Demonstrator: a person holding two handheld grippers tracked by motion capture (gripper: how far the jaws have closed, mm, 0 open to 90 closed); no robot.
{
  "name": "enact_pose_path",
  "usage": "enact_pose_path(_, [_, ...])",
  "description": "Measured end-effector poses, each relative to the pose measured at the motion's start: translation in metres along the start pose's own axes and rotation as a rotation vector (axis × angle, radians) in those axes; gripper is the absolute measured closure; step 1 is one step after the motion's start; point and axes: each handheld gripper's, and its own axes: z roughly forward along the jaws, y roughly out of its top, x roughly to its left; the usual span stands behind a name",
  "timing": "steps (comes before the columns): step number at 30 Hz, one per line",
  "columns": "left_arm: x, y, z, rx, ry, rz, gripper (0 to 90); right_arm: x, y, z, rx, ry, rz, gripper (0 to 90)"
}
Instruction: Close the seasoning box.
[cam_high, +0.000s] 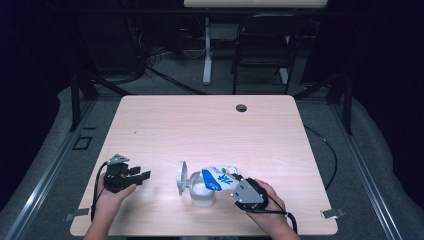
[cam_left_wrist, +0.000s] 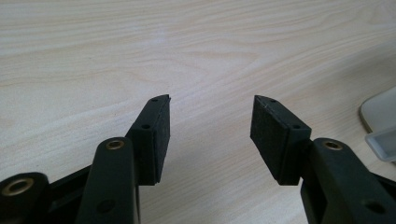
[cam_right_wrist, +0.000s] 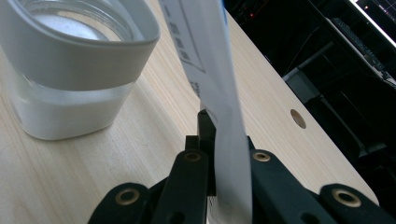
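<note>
Pouring looks to be the step in hand: the right gripper (cam_high: 239, 186) is clamped on the bottom edge of a white-and-blue printed plastic pouch (cam_high: 220, 177), tilted so its mouth leans left over the clear glass jar with a grey plastic collar (cam_high: 202, 192), which stands near the front middle of the pale wooden table (cam_high: 210, 125). In the right gripper view the pouch (cam_right_wrist: 212, 70) rises from between the jaws as a thin white sheet just beside the jar (cam_right_wrist: 70, 70), which already holds a layer of white powder. To do this well, I judge the pouch mouth should stay above the jar's opening and be raised gradually, so the contents run in rather than spill onto the table. The jar's grey hinged lid (cam_high: 181, 177) stands open on its left, clear of the pouring path. The left gripper (cam_high: 136, 176) rests on the table well to the left of the jar, its jaws wide and holding nothing; it could steady the jar if it shifts. A small dark cable hole (cam_high: 241, 107) sits at the far edge, and a dark folding chair (cam_high: 262, 45) beyond the table.
</note>
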Motion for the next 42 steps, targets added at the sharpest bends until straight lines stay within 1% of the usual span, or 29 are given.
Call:
enact_pose_path(2, [0.0,0.0,0.0,-0.001,0.001,-0.005,48.1,-0.001,0.001,0.0,-0.005,0.0,0.003,90.0])
enact_pose_path(12, [0.0,0.001,-0.001,0.0,-0.001,0.0,48.1,-0.002,0.003,-0.001,-0.008,-0.002,0.003,89.9])
enact_pose_path(17, [0.0,0.001,-0.001,-0.002,-0.001,0.001,48.1,-0.003,0.002,-0.001,-0.004,0.002,0.02,90.0])
enact_pose_path(18, [0.0,0.001,-0.002,-0.002,-0.002,0.001,48.1,-0.004,0.002,0.0,-0.01,0.002,0.033,90.0])
enact_pose_path(21, [0.0,0.001,-0.002,-0.002,-0.002,-0.001,48.1,-0.004,0.003,0.0,-0.014,0.004,0.042,90.0])
enact_pose_path(22, [0.0,0.001,-0.002,-0.002,-0.002,-0.004,48.1,-0.005,0.003,0.0,-0.017,0.005,0.055,90.0])
enact_pose_path(24, [0.0,0.001,-0.002,-0.007,-0.001,-0.004,48.1,-0.006,0.003,0.001,-0.018,0.01,0.064,90.0])
enact_pose_path(26, [0.001,0.001,-0.002,-0.011,-0.001,-0.007,48.1,-0.009,0.002,0.002,-0.024,0.014,0.102,90.0])
enact_pose_path(27, [0.001,0.001,-0.002,-0.011,-0.001,-0.007,48.1,-0.009,0.002,0.002,-0.024,0.014,0.102,90.0])
enact_pose_path(28, [0.001,0.001,-0.002,-0.01,-0.001,-0.009,48.1,-0.012,0.0,0.003,-0.028,0.018,0.138,90.0])
enact_pose_path(29, [0.001,0.001,-0.002,-0.01,-0.001,-0.009,48.1,-0.012,0.0,0.003,-0.028,0.018,0.138,90.0])
enact_pose_path(30, [0.001,0.001,-0.002,-0.007,0.0,-0.01,48.1,-0.014,-0.001,0.003,-0.029,0.019,0.156,90.0])
enact_pose_path(32, [0.001,0.001,-0.003,-0.004,-0.001,-0.012,48.1,-0.018,-0.004,0.004,-0.031,0.02,0.198,90.0])
enact_pose_path(33, [0.001,0.001,-0.003,-0.007,-0.001,-0.009,48.1,-0.021,-0.006,0.004,-0.03,0.019,0.227,90.0])
enact_pose_path(34, [0.001,0.002,-0.003,-0.021,-0.004,-0.014,48.1,-0.024,-0.008,0.004,-0.03,0.016,0.252,90.0])
enact_pose_path(35, [0.001,0.002,-0.003,-0.021,-0.004,-0.014,48.1,-0.024,-0.008,0.004,-0.03,0.016,0.252,90.0])
enact_pose_path(37, [-0.001,0.003,-0.004,-0.024,-0.005,-0.014,48.1,-0.029,-0.012,0.004,-0.037,0.023,0.315,90.0])
enact_pose_path(42, [-0.002,0.004,-0.003,-0.026,-0.01,-0.015,48.1,-0.036,-0.019,0.002,-0.034,0.025,0.391,90.0])
